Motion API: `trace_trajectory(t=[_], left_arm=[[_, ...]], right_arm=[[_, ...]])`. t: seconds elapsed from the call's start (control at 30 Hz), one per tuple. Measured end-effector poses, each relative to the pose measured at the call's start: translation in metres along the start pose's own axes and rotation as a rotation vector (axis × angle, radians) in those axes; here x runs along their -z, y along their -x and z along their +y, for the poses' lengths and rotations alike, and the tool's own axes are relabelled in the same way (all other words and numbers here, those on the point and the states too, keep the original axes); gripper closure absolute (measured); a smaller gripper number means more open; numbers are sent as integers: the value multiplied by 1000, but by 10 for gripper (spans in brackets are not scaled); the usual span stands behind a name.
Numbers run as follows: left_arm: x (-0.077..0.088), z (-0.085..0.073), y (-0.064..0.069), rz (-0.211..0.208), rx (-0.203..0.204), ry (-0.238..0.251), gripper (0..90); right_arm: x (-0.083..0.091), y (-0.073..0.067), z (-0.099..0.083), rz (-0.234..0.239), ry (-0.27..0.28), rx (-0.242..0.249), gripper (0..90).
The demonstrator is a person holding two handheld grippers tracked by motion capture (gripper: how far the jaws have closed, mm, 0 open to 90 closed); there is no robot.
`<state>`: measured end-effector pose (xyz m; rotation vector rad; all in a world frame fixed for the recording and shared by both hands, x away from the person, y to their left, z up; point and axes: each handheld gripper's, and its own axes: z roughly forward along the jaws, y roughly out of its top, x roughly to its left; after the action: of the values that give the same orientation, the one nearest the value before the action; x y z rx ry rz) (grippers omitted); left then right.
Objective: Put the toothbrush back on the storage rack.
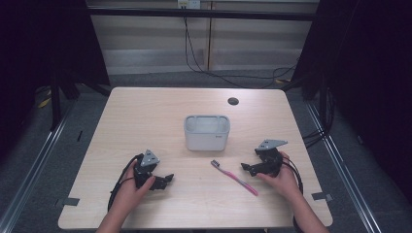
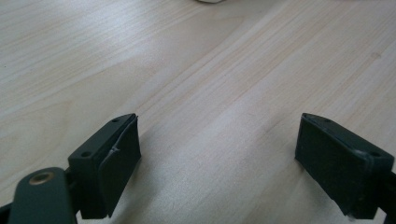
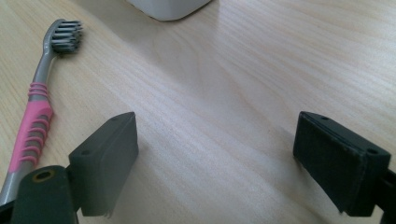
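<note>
A toothbrush (image 1: 234, 177) lies flat on the desk (image 1: 145, 116), a little right of the middle and nearer the front edge than the back. Its handle is pink with grey ribs, the neck and head are grey, and the bristles are dark with pale tips. It rests slantwise: the head points toward the back left, the handle end toward the front right corner. In the right gripper view the toothbrush (image 3: 37, 116) lies with its bristles facing up. A white holder (image 1: 207, 132) with open compartments stands upright just behind the head, near the desk's centre, apart from it.
</note>
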<state>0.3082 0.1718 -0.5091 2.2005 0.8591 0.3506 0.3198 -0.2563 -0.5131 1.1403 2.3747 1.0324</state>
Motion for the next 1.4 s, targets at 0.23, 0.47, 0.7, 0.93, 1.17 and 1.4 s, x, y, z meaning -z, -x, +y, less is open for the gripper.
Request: trace_trajectory(t=[0.23, 0.47, 0.7, 0.93, 1.17, 1.4], left_arm=[[0, 0, 0, -3, -1, 0, 136], [0, 0, 0, -3, -1, 0, 136], [0, 0, 0, 2, -1, 0, 137], [1, 0, 0, 3, 1, 1, 137], [1, -1, 1, 0, 1, 2, 136], [1, -1, 1, 0, 1, 2, 137]], right_arm=[[0, -3, 1, -15, -10, -22, 135], [2, -4, 12, -20, -109, -35, 196], [12, -9, 27, 53, -222, -39, 303], [13, -24, 49, 77, -305, 3, 421], [8, -40, 66, 104, -367, 75, 452], [5, -47, 77, 133, -380, 88, 468]])
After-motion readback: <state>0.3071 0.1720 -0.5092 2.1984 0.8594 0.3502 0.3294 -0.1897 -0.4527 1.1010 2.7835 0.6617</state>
